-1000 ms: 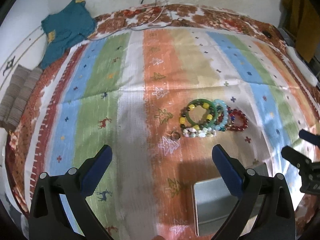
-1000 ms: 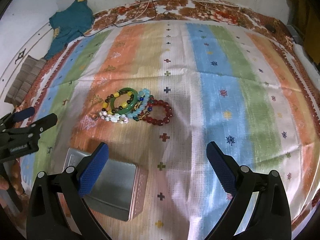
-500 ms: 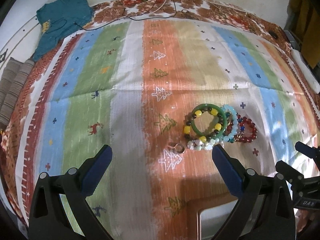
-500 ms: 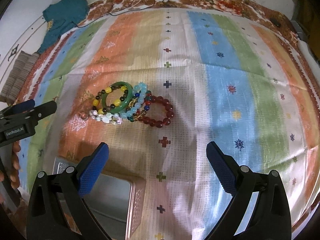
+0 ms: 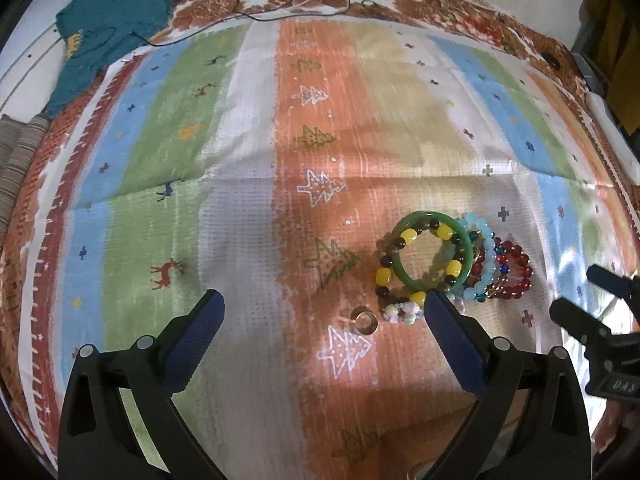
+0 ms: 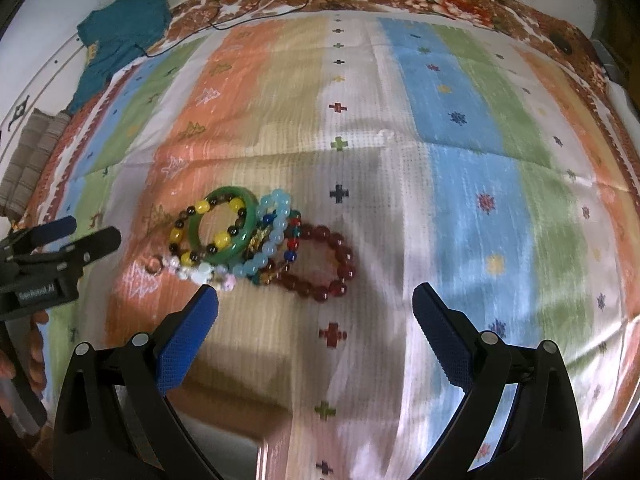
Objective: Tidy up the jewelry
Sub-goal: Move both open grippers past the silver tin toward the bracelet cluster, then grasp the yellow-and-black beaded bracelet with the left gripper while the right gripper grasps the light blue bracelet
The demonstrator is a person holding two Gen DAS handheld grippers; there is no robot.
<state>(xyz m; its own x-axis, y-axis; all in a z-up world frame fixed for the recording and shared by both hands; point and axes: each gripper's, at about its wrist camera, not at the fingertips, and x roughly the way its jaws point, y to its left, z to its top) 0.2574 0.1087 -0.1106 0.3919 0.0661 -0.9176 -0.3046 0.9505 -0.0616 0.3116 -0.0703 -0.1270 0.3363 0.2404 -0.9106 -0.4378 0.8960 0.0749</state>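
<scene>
Hovering above the striped cloth, the left gripper has its blue-padded fingers spread wide with nothing between them. A small metal ring lies on the orange stripe inside that gap, just beside the right-hand finger. Touching the ring's far side is the pile of bracelets: a white and pastel bead bracelet, partly hidden by the finger, then a green bangle resting on a bracelet of yellow and dark beads. Against the bangle's right edge lies a pale blue bead bracelet, and overlapping that a dark red bead bracelet.

The right gripper is likewise wide open and empty, held over the cloth just short of the pile; the red bracelet sits nearest its gap, the green bangle further left. Near the bottom edge of the right wrist view, between the fingers, a corner of a metal tin shows, apart from the jewelry. None of the pieces is in it.

At the far left corner of the cloth lies a teal garment, with thin cables trailing across the floral border.
</scene>
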